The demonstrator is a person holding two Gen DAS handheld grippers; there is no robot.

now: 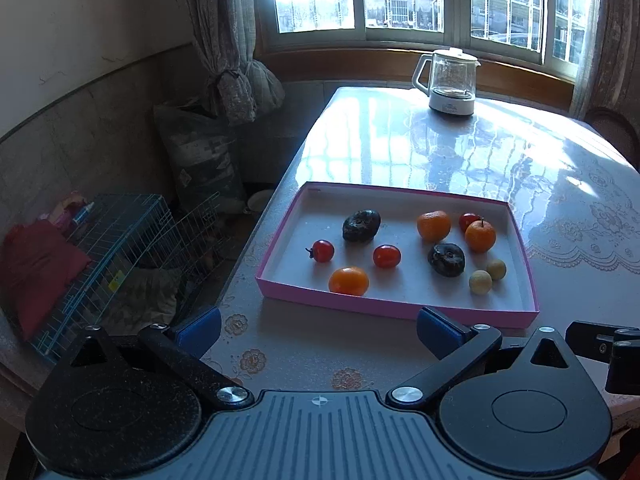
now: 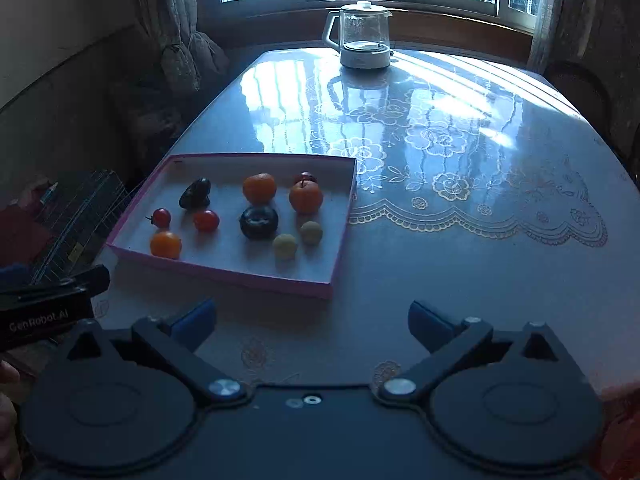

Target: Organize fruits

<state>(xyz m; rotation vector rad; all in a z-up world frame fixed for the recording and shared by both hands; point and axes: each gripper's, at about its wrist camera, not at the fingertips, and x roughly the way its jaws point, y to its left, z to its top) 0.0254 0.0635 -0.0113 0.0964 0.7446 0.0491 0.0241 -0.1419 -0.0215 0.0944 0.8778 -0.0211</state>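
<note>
A shallow pink tray (image 1: 394,307) (image 2: 224,274) lies on the table with several fruits loose in it. Among them are three oranges, such as one near the front left (image 1: 348,281) (image 2: 165,244), small red tomatoes (image 1: 387,256) (image 2: 206,220), two dark fruits (image 1: 446,260) (image 2: 259,222) and two pale yellow round fruits (image 1: 480,282) (image 2: 285,246). My left gripper (image 1: 318,328) stands open just short of the tray's near edge, nothing between its blue pads. My right gripper (image 2: 312,326) is open too, over bare table to the right of the tray's near corner.
A glass kettle (image 1: 446,82) (image 2: 362,36) on a white base stands at the table's far side by the window. A lace cloth under glossy cover spreads over the table (image 2: 460,240). Left of the table, on the floor, are a wire cage (image 1: 120,240) and a red cushion (image 1: 36,272).
</note>
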